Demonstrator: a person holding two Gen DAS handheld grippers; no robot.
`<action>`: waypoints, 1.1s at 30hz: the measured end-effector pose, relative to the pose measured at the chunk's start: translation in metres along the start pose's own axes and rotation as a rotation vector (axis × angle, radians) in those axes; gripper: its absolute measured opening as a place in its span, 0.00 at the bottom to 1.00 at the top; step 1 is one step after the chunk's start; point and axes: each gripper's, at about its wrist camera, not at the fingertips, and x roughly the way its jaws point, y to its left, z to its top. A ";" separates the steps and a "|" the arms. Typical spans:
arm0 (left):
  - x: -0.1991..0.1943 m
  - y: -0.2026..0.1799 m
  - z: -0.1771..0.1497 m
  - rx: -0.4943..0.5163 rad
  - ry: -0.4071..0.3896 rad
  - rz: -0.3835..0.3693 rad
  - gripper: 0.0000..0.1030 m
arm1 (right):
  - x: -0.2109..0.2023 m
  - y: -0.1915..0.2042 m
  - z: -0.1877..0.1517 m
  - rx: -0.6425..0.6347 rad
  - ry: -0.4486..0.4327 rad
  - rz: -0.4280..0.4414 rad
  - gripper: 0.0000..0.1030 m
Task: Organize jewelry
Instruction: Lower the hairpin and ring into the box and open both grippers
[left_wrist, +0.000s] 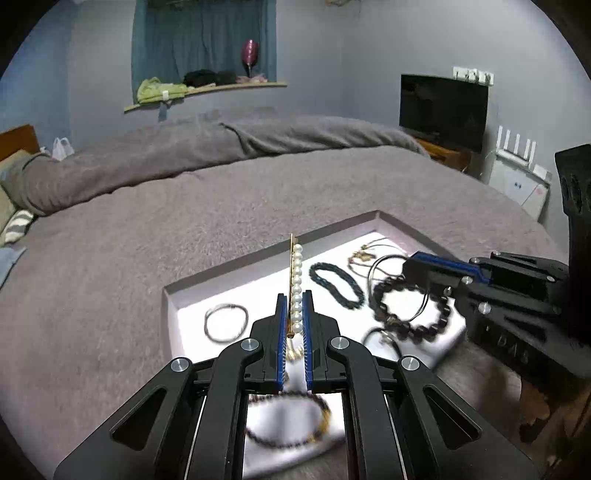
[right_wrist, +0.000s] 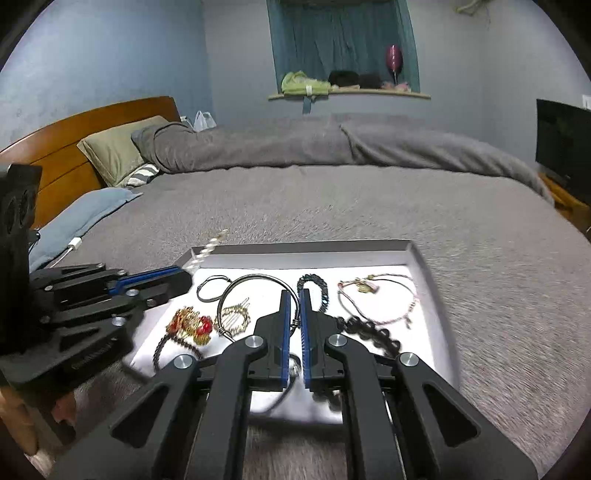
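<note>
A shallow white-lined tray (left_wrist: 391, 223) lies on the grey bed and holds several bracelets and necklaces. My left gripper (left_wrist: 294, 295) is shut on a pearl hair clip (left_wrist: 296, 273) with a gold bar, held upright above the tray; the clip also shows in the right wrist view (right_wrist: 207, 251). My right gripper (right_wrist: 294, 295) is shut on a thin dark wire bangle (right_wrist: 255, 282) over the tray's middle. A dark braided bracelet (right_wrist: 314, 288), a pink cord bracelet (right_wrist: 376, 299), a black bead bracelet (left_wrist: 410, 306) and a red-gold ornament (right_wrist: 192, 325) lie in the tray.
The grey blanket (left_wrist: 184, 221) covers the bed around the tray. A wooden headboard (right_wrist: 74, 147) and pillows (right_wrist: 114, 151) are at the left. A black TV (left_wrist: 443, 110) stands at the right. A window ledge (left_wrist: 207, 92) with cloths is behind.
</note>
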 end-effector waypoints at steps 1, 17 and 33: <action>0.007 0.002 0.002 0.001 0.011 0.003 0.08 | 0.007 0.000 0.002 -0.001 0.009 0.004 0.05; 0.081 0.019 0.016 -0.005 0.204 0.031 0.08 | 0.067 0.002 -0.008 -0.067 0.192 0.005 0.05; 0.090 0.022 0.011 -0.022 0.243 0.023 0.09 | 0.064 -0.001 -0.009 -0.070 0.191 -0.004 0.05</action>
